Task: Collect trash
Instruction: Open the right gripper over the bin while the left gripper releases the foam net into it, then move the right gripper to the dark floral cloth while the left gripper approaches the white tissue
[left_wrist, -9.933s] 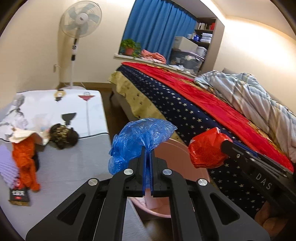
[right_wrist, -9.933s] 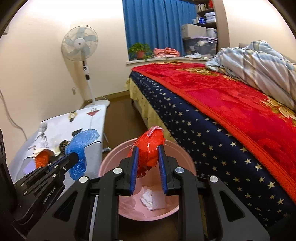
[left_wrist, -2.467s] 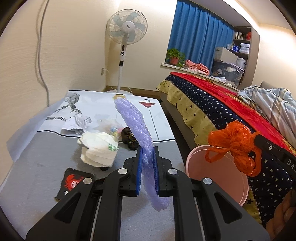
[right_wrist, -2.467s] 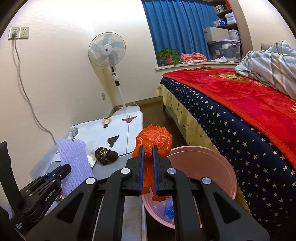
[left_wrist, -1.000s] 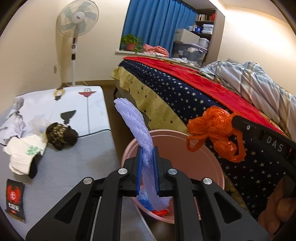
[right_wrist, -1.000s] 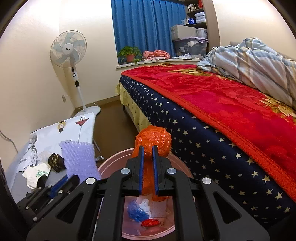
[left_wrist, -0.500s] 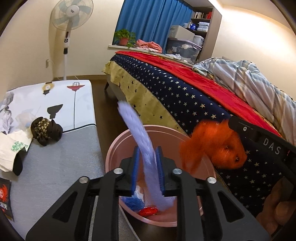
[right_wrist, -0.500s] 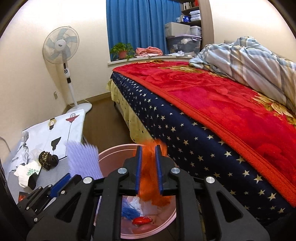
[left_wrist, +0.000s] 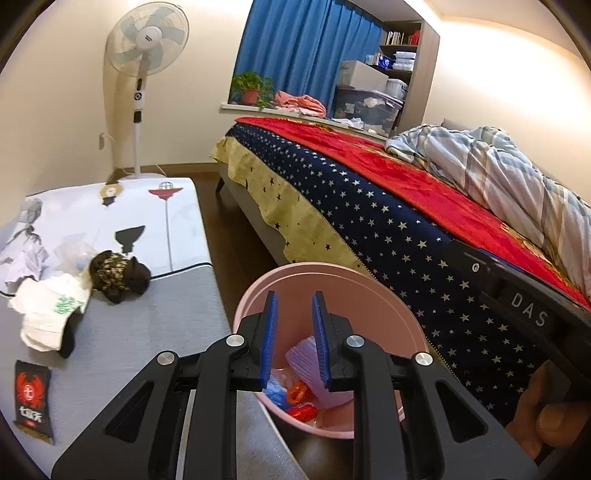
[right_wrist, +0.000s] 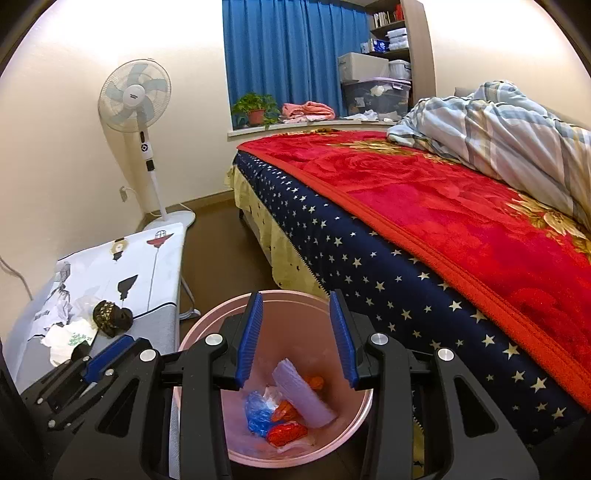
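My left fingers (left_wrist: 293, 332) stand apart and empty, my right fingers (right_wrist: 295, 334) are opening with nothing between them, both over the pink bin (right_wrist: 207, 328) holding the purple foam (right_wrist: 303, 395), orange bag (right_wrist: 284, 410) and blue bag (right_wrist: 258, 410), beside the worktop's (left_wrist: 147, 325) right edge.

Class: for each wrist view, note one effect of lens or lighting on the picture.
Left wrist view: fisheye bends the bed edge, dark corners ring the frame, the wall glares at upper right. Right wrist view: same curved vignette, the wall is washed out, the bin is sharp.
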